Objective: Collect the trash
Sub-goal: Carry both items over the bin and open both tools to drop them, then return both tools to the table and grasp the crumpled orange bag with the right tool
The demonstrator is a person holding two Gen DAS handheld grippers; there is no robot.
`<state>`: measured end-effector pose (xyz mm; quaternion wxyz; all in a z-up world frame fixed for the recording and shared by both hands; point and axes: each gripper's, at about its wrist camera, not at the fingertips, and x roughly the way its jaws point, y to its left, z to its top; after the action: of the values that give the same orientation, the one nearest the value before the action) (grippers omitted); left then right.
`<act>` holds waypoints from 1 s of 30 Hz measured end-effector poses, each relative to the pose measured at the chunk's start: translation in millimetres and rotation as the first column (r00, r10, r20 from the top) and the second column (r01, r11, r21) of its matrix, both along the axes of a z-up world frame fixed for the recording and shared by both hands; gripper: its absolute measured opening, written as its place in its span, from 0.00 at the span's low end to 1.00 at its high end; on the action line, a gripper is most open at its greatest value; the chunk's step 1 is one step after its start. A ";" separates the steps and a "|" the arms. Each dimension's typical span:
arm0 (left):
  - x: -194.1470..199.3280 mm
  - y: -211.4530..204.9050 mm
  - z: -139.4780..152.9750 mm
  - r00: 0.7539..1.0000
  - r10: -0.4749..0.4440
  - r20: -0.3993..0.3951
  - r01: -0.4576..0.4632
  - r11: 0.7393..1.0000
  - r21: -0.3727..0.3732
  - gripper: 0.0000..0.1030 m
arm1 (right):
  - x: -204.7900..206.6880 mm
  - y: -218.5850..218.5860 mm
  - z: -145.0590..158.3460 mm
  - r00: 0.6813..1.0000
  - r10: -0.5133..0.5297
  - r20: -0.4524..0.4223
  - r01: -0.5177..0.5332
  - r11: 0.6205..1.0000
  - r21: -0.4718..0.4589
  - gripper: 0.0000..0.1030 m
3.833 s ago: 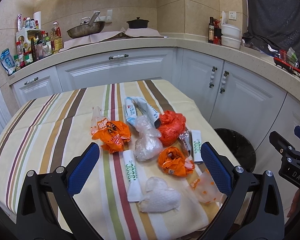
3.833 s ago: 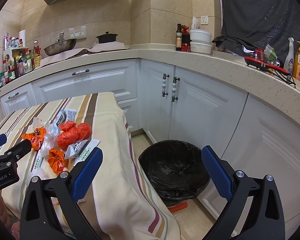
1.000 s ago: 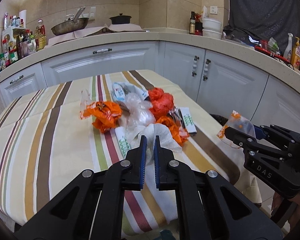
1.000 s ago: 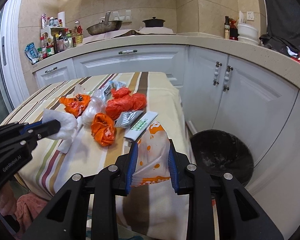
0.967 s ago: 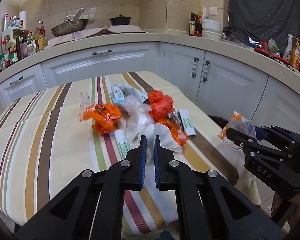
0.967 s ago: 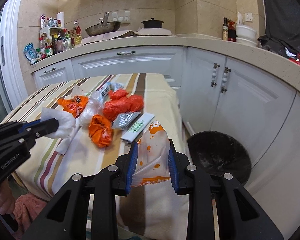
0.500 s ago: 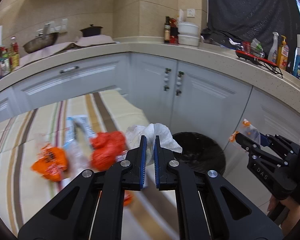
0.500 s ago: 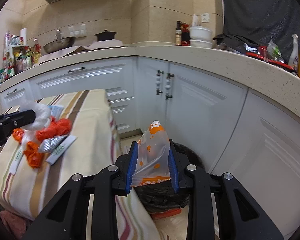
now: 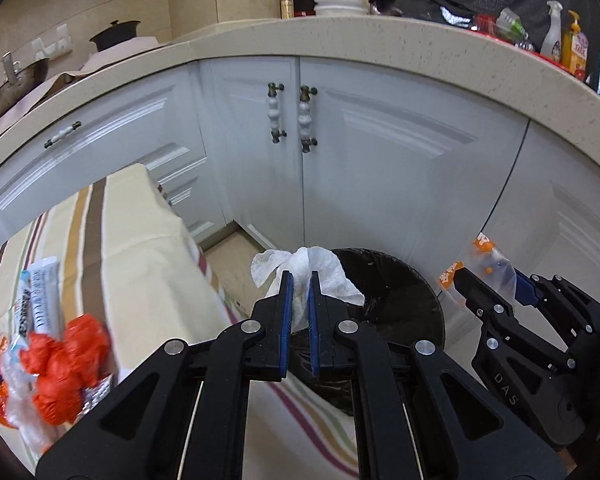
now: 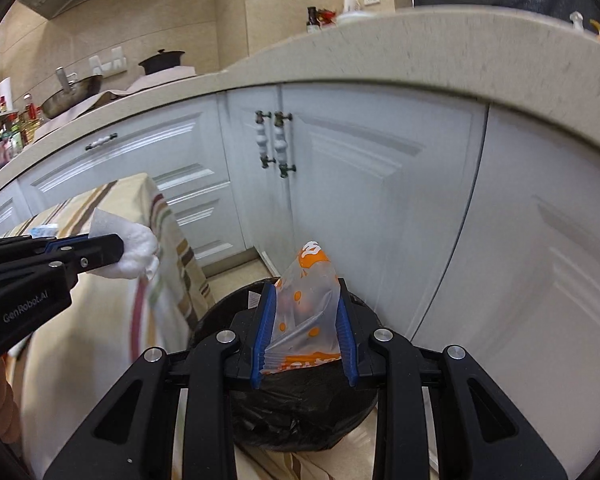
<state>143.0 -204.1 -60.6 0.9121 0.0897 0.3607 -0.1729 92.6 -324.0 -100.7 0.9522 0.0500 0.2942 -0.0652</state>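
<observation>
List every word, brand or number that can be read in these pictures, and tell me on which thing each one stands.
"DAS": on the black body of the right gripper, left wrist view.
"GenRobot.AI": on the black body of the left gripper, right wrist view.
Print on the blue-and-white packet on the table: too blurred to read.
Orange print on the clear wrapper: not readable.
Bottle labels on the counter: too small.

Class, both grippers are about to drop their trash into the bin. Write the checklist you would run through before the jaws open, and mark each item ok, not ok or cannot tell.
1. Left gripper clamps the white tissue: ok.
2. Right gripper clamps the clear orange-printed bag: ok.
3. Black-lined bin is open: ok.
4. Bag is over the bin mouth, seen from the right wrist: ok.
5. Tissue is fully over the bin mouth rather than at its near rim: cannot tell.
6. Striped tablecloth edge is outside the bin: ok.
</observation>
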 end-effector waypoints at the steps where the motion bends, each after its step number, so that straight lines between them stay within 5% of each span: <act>1: 4.1 -4.6 -3.5 1.000 -0.004 -0.008 0.004 1.000 0.010 0.08 | 4.9 -3.5 -3.9 1.000 -0.002 -0.007 0.002 1.000 0.003 0.30; 2: 9.0 -10.7 -7.5 1.000 -0.003 -0.018 0.004 1.000 0.026 0.11 | 11.0 -7.7 -8.5 1.000 -0.004 -0.018 0.004 1.000 0.010 0.33; 4: 16.2 -18.6 -13.7 1.000 0.018 -0.025 -0.017 0.999 0.044 0.32 | 19.4 -15.2 -14.9 1.000 -0.022 -0.022 0.022 1.000 0.015 0.56; 6: 23.3 -22.7 -15.9 0.999 0.027 -0.042 -0.025 0.999 0.041 0.45 | 25.1 -21.6 -21.0 0.999 -0.041 -0.022 0.041 0.999 0.020 0.58; 10: 27.3 -23.6 -12.7 0.999 0.045 -0.028 -0.044 0.999 0.025 0.55 | 26.0 -28.7 -25.2 0.998 -0.058 -0.023 0.059 0.998 0.038 0.58; 19: 4.7 3.4 11.7 0.998 0.060 0.020 -0.060 0.998 -0.012 0.67 | 4.6 -15.7 -6.3 0.999 -0.051 0.007 0.050 0.998 0.038 0.60; 30: -67.5 101.3 34.5 0.982 0.158 0.105 -0.158 0.987 -0.011 0.71 | -32.4 51.5 16.6 0.996 0.071 0.051 -0.073 0.996 0.049 0.61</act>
<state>75.5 -102.9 -26.1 0.9409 0.0688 0.3175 -0.0953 60.2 -272.5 -84.1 0.9593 0.0649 0.2740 -0.0221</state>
